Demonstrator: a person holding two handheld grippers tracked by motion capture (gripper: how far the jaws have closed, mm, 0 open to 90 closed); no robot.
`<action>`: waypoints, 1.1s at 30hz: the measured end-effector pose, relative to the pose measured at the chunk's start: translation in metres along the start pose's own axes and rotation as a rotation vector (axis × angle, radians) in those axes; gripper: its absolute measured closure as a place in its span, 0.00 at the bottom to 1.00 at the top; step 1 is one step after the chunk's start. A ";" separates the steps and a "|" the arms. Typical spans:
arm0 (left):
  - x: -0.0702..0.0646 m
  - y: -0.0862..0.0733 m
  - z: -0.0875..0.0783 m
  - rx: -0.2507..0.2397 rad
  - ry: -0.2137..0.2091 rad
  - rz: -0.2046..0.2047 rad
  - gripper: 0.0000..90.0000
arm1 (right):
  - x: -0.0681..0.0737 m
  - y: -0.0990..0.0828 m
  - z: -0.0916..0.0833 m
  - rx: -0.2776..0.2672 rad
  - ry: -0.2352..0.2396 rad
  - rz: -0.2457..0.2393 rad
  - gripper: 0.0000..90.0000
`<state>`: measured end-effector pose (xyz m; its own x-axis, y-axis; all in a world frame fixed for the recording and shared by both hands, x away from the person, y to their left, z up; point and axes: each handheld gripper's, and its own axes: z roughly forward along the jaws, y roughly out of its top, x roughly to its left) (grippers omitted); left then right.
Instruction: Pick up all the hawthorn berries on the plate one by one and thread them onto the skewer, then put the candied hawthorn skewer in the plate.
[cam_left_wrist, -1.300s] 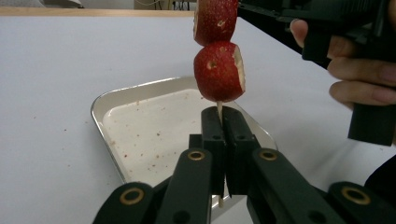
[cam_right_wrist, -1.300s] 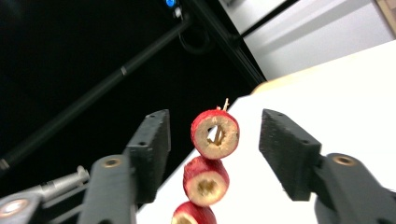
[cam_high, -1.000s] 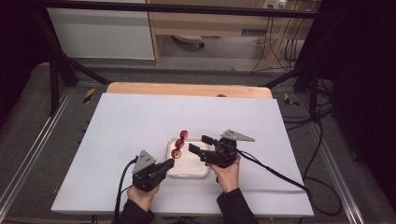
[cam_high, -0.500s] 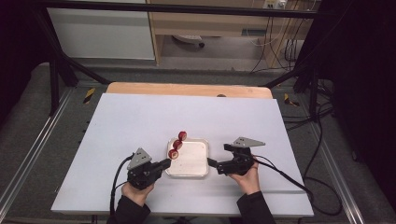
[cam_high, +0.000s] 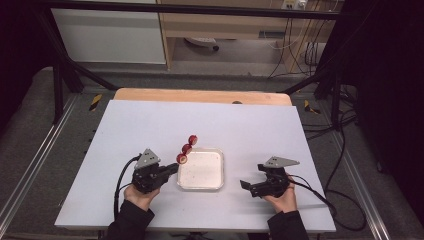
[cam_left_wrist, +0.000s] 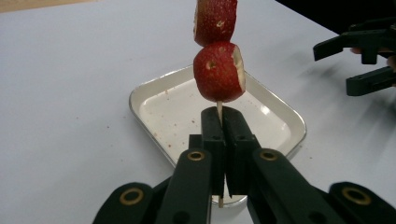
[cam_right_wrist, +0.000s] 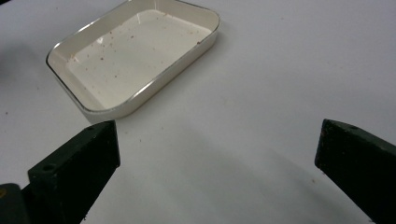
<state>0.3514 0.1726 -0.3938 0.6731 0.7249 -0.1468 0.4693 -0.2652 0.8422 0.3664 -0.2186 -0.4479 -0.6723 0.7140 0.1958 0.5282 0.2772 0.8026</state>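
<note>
A thin wooden skewer (cam_high: 187, 148) carries three red fruit pieces and slants up over the far left corner of a shallow white tray (cam_high: 221, 170). My left gripper (cam_high: 172, 169) is shut on the stick's lower end, left of the tray. In the left gripper view the jaws (cam_left_wrist: 219, 114) pinch the stick just under the lowest fruit (cam_left_wrist: 218, 70), above the tray (cam_left_wrist: 280, 116). My right gripper (cam_high: 245, 185) is low over the table to the right of the tray. Its jaws have just been opening and stand wide (cam_right_wrist: 217, 140) with nothing between them.
The tray (cam_right_wrist: 154, 86) holds only reddish specks. The white tabletop (cam_high: 250, 130) spreads all around it, with a wooden strip (cam_high: 200, 96) along the far edge. Cables trail from both grippers toward the near edge. The right gripper (cam_left_wrist: 355, 65) appears at the left gripper view's upper right.
My right gripper has left the skewer over the tray and moved right and down, its jaws opening wide. The left gripper has shifted slightly with the skewer still held.
</note>
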 end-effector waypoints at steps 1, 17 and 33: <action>0.000 0.002 0.001 0.008 0.003 0.006 0.98 | -0.001 -0.002 -0.002 0.007 0.000 -0.008 0.01; -0.004 0.015 0.040 0.122 0.001 0.022 0.98 | -0.013 -0.018 -0.022 0.005 -0.022 0.008 0.01; -0.011 0.000 0.067 0.244 0.003 0.012 0.98 | -0.014 -0.022 -0.025 -0.006 -0.020 0.017 0.01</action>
<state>0.3822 0.1216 -0.4269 0.6783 0.7222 -0.1358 0.5857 -0.4197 0.6935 0.3514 -0.2508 -0.4540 -0.6529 0.7310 0.1984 0.5361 0.2610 0.8028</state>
